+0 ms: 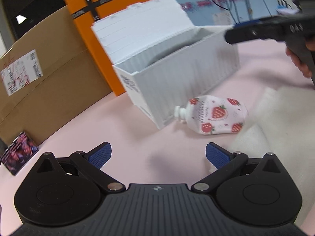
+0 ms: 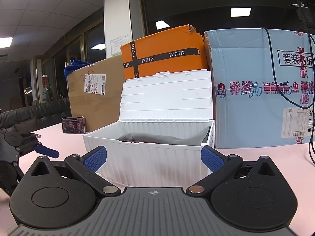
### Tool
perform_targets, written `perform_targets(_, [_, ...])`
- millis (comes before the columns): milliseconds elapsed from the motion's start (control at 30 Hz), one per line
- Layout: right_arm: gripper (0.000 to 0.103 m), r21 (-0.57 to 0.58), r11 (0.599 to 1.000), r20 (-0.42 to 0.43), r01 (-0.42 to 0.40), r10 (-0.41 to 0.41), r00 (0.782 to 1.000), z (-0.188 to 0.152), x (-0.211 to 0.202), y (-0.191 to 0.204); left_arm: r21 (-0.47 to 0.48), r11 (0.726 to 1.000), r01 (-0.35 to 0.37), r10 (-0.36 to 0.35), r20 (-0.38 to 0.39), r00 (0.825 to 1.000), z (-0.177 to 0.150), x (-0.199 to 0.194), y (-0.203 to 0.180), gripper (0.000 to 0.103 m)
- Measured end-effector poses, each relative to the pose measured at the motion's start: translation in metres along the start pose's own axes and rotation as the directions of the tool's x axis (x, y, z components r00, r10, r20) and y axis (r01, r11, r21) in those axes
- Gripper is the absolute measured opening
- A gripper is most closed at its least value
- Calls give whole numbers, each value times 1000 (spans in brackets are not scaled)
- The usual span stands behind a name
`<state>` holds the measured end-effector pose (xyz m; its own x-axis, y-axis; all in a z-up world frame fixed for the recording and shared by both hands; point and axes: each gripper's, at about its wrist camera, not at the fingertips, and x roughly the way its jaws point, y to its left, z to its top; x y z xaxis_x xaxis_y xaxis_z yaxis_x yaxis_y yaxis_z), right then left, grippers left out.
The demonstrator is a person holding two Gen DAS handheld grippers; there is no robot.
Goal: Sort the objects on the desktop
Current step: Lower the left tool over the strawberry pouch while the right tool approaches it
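Note:
A white ribbed storage box (image 1: 177,74) stands on the pink table with its lid raised; grey cloth (image 2: 163,136) lies inside it. A strawberry-print pouch (image 1: 214,115) with a white spout lies on its side by the box's near corner. My left gripper (image 1: 158,155) is open and empty, hovering short of the pouch. My right gripper (image 2: 153,157) is open and empty, right in front of the box (image 2: 145,157). From the left wrist view the right gripper (image 1: 256,31) reaches over the box's far end, held by a hand.
Behind the storage box stand a brown carton (image 1: 45,74), an orange MIUZI box (image 2: 163,53) and a light blue carton (image 2: 261,86) with black cables hanging over it. A small picture card (image 1: 18,155) leans against the brown carton. White cloth (image 1: 275,129) lies at right.

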<state>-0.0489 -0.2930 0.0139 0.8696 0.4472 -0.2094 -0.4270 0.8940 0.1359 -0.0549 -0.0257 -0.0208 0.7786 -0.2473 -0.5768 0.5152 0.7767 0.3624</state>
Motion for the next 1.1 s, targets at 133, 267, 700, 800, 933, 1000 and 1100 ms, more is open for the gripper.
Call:
perform_targets(133, [103, 7, 1000, 6, 4, -4, 1000, 0, -1, -2, 47, 999, 21, -21, -6, 1000, 4, 6, -10, 103])
perform_targets(267, [103, 14, 1000, 8, 9, -9, 1000, 1, -2, -3, 43, 997, 60, -60, 6, 998, 10, 14, -11, 103])
perform_targets(700, [103, 26, 1000, -4, 17, -17, 1000, 0, 0, -6, -119, 986, 115, -112, 32, 993, 25, 47, -4, 103])
perform_targets(800, [103, 29, 999, -5, 19, -19, 1000, 0, 1, -7, -141, 980, 139, -134, 42, 990, 23, 49, -2, 103])
perform_targets(933, [103, 36, 999, -7, 20, -20, 1000, 0, 1, -8, -181, 960, 213, -206, 57, 977, 20, 51, 6, 97])
perform_targets(1000, [103, 36, 999, -9, 20, -19, 1000, -1, 1, -8, -186, 955, 231, -223, 60, 973, 19, 51, 8, 96])
perform_targets(1100, [103, 37, 999, -13, 19, -18, 1000, -1, 2, -9, -178, 953, 244, -236, 62, 970, 19, 51, 9, 96])
